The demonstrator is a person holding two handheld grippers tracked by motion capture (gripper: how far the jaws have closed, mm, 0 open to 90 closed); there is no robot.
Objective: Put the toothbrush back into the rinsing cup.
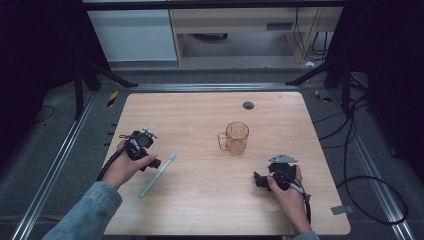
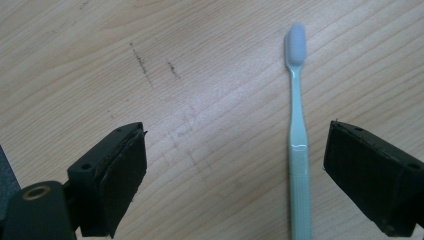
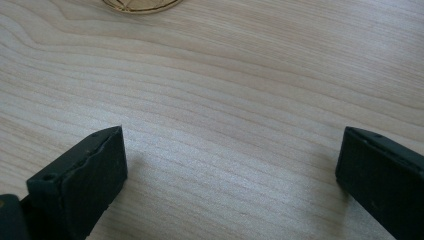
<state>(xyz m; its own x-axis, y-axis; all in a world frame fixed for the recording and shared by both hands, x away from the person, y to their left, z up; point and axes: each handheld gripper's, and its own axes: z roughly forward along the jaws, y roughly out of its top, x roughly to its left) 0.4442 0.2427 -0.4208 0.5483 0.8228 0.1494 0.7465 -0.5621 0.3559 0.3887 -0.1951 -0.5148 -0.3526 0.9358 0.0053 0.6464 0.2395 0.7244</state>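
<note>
A pale blue-green toothbrush (image 1: 159, 174) lies flat on the wooden table (image 1: 200, 200), its head pointing away from the person. My left gripper (image 1: 150, 162) hovers just left of it, open. In the left gripper view the toothbrush (image 2: 298, 145) runs between the jaws, close to the right one, and the left gripper (image 2: 240, 175) holds nothing. An amber see-through mug (image 1: 236, 137) stands upright near the table's middle. My right gripper (image 1: 260, 180) rests open near the front right, below the mug. The mug's base (image 3: 140, 5) peeks in at the top of the right gripper view.
A small dark round grommet (image 1: 248, 105) sits in the table near its far edge. Cables (image 1: 360, 185) trail on the floor to the right. A metal frame and rails border the table on both sides.
</note>
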